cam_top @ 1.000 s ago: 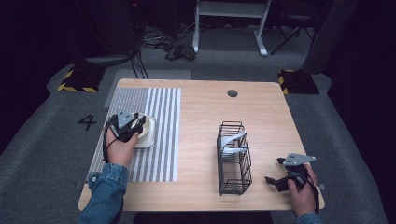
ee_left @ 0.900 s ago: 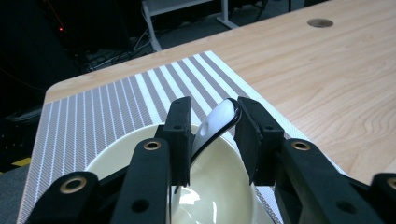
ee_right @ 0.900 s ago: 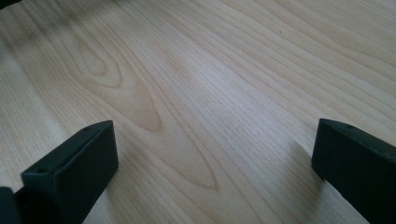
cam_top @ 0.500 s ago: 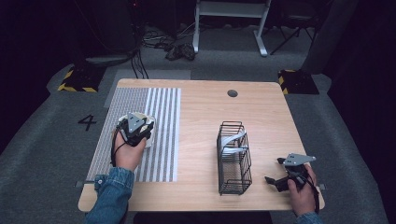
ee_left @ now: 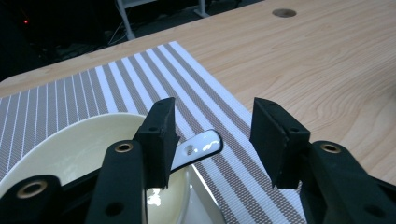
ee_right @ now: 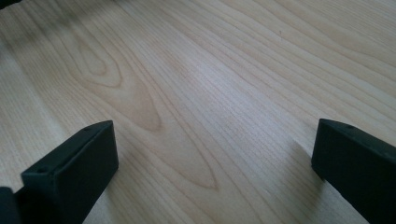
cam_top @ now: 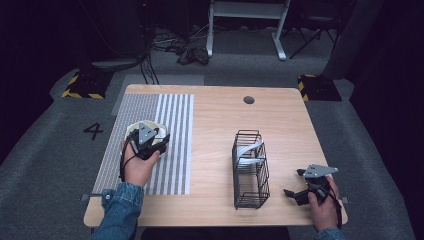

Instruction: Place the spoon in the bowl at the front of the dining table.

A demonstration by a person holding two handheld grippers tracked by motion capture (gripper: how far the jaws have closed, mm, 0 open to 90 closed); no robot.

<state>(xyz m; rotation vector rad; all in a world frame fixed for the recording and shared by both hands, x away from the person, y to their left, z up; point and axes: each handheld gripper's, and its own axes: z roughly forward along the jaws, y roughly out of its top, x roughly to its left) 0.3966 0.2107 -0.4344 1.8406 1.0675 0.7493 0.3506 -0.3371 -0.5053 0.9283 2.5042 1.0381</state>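
A cream bowl (cam_top: 131, 131) (ee_left: 79, 149) stands on the striped placemat (cam_top: 170, 125) (ee_left: 205, 88) at the table's left. A white spoon (ee_left: 198, 148) lies in it, its handle end sticking out over the rim. My left gripper (cam_top: 152, 135) (ee_left: 212, 135) hovers over the bowl's right edge. Its jaws have just been opening; the spoon handle lies between them beside the left jaw, and the pads do not press on it. My right gripper (cam_top: 296, 183) (ee_right: 215, 158) rests open near the front right corner, over bare wood.
A black wire basket (cam_top: 250, 170) holding pale utensils stands right of centre on the wooden table (cam_top: 215, 115). A round cable hole (cam_top: 248, 100) sits near the far edge. Bare wood lies between placemat and basket.
The left gripper has shifted a little to the right across the bowl, so the bowl's rim now shows at its left. The right hand has not moved.
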